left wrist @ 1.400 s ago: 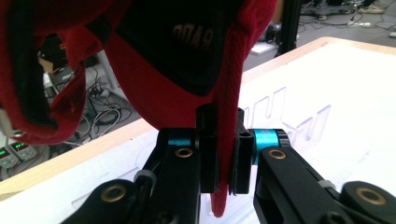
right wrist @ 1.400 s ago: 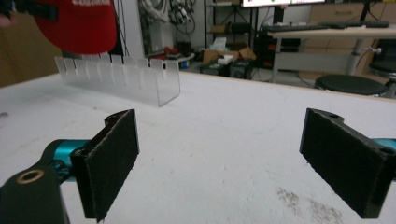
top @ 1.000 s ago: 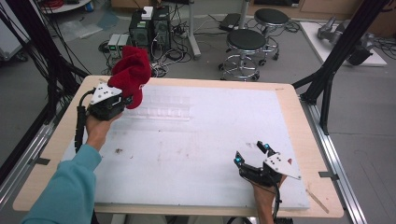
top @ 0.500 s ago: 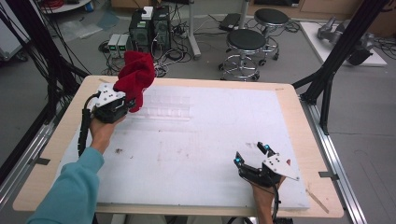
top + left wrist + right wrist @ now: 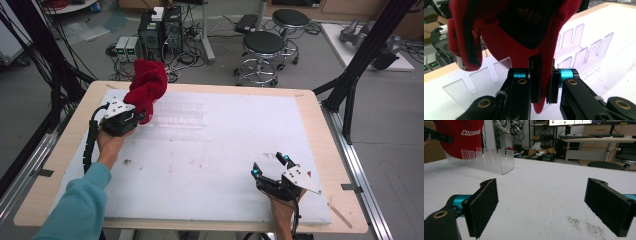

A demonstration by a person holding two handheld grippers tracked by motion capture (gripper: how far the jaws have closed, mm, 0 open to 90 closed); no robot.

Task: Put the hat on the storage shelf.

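Observation:
A red knit cap (image 5: 147,87) with white lettering hangs over the back left of the white mat. My left gripper (image 5: 141,116) is shut on its lower edge. In the left gripper view the two black pads (image 5: 535,75) pinch the red fabric (image 5: 506,42), which drapes above and in front of the jaws. A clear acrylic slotted rack (image 5: 177,115) stands on the mat just right of the cap, and it also appears behind the fabric (image 5: 584,47). My right gripper (image 5: 270,166) rests at the near right with its jaws wide apart and nothing between them (image 5: 541,202). From there the rack (image 5: 486,160) and the cap (image 5: 461,135) lie far off at the left.
The white mat (image 5: 225,145) covers a wooden table (image 5: 325,120). Black frame struts (image 5: 357,70) stand at both back corners. Stools (image 5: 262,47) and computer towers (image 5: 160,27) are on the floor beyond the far edge.
The left hand has shifted slightly nearer with the cap, and the cap has swung a little to the right toward the rack. The right gripper has stayed still.

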